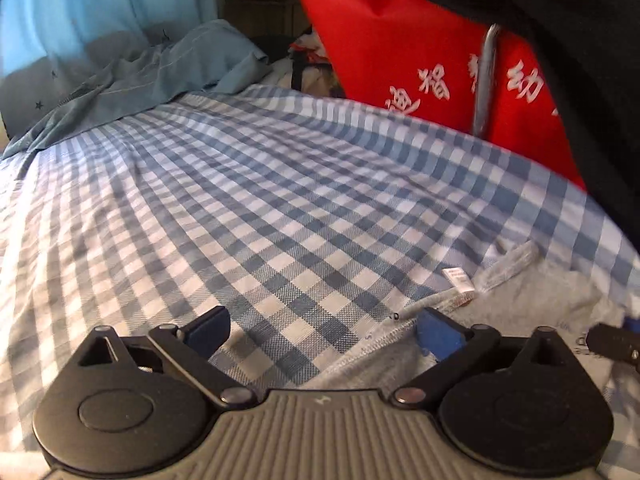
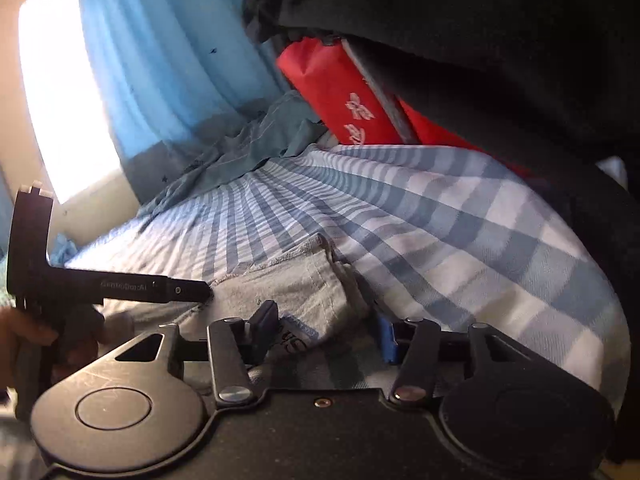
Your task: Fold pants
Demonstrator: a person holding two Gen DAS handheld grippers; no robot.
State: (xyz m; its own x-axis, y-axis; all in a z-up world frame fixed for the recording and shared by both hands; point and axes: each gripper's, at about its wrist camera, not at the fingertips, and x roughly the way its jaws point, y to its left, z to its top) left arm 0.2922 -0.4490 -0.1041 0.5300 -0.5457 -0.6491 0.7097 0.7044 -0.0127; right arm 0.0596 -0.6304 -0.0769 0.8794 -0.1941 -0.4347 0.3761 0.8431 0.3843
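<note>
Grey knit pants lay bunched on blue-white checked bedsheet, at five o'clock in the left view. Left gripper spread wide, empty. Right gripper half-closed around a fold, pads apparently not pressing. Risk: pinching only the top layer, so the fold slips.

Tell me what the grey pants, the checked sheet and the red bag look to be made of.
Grey pants: soft cotton-like jersey, matte, with overlock stitching along the raw edge. Checked sheet: woven cotton-like cloth, matte; the weave shows in the blue squares. Red bag: probably non-woven synthetic fabric, stiff creases, white printed characters.
</note>
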